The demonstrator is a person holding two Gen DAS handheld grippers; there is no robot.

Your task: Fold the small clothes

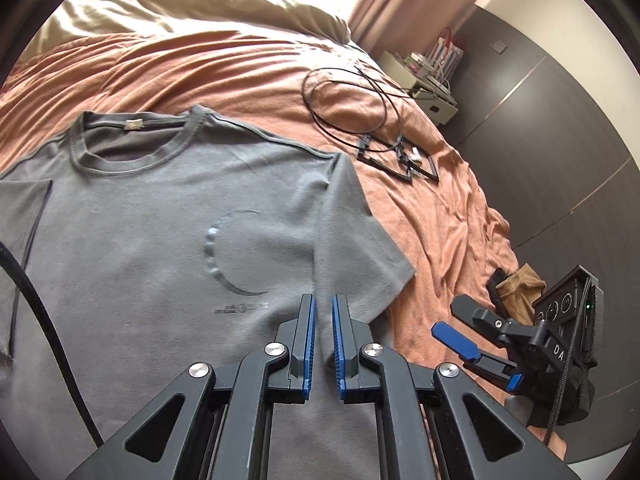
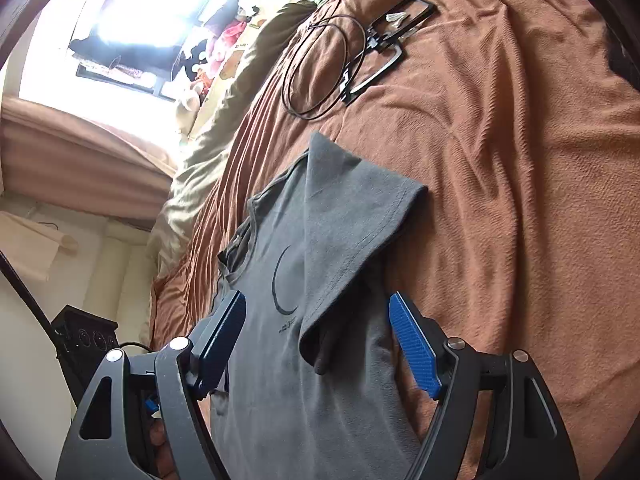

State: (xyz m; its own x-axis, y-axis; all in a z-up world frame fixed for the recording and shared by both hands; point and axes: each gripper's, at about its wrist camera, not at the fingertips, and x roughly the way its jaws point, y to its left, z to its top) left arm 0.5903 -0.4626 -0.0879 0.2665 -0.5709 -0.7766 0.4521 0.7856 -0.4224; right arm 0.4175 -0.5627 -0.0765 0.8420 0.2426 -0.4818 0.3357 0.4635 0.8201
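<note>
An orange-brown blanket (image 1: 432, 216) covers the bed from edge to edge in both views, rumpled into long folds. Beyond it, toward 12 o'clock in the left wrist view, lies a pale olive duvet (image 1: 192, 4), bunched up near the head of the bed.

The grey T-shirt (image 1: 160, 240) lies face up on the blanket, collar toward 11 o'clock in the left wrist view, a dark crescent print (image 1: 224, 256) on its chest. It fills that view from centre to 9 o'clock. One sleeve spreads flat toward 3 o'clock, its hem on the blanket.

The right claw (image 2: 318, 344) stands wide open, its blue pads well apart on either side of the shirt body, holding nothing. In its own view the near sleeve is tented up over something dark and rod-like beneath it; what that is I cannot tell.

The left claw (image 1: 324, 344) hangs over the shirt's lower half, its pads nearly closed with a narrow gap between them and no cloth in them.

At 1 o'clock from the shirt, a looped black cable (image 1: 352, 100) lies beside flat black frames (image 1: 400, 160) on the blanket.
</note>
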